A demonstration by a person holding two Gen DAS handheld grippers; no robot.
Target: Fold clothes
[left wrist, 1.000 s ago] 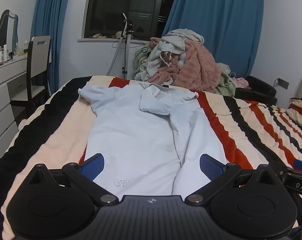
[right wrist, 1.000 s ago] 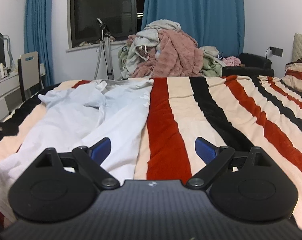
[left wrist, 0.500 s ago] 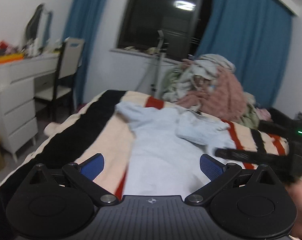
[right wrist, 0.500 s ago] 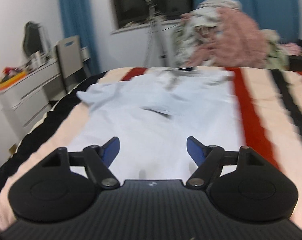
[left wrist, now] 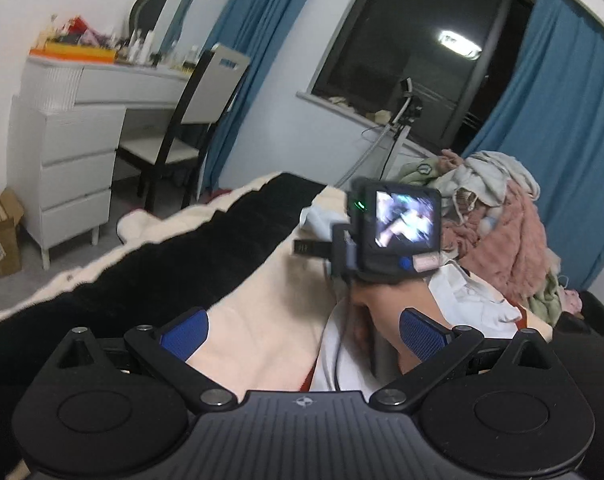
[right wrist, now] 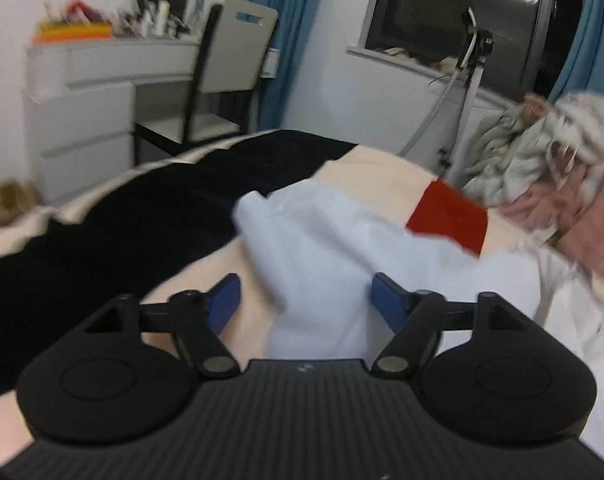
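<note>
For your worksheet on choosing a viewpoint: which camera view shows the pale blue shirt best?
The right wrist view. There the shirt fills the middle of the picture, its sleeve lying between the closing right gripper fingers, though blurred. The left wrist view shows only scraps of it, mostly hidden behind the person's hand and the right gripper's screen.

Bed (right wrist: 102, 216): covered by a striped blanket (right wrist: 447, 218) in black, cream and red; a pale blue shirt (right wrist: 317, 248) lay spread on it.

right hand-held gripper (right wrist: 305, 300): swung left over shirt sleeve (right wrist: 302, 240) | jaws closing, narrower than before
</note>
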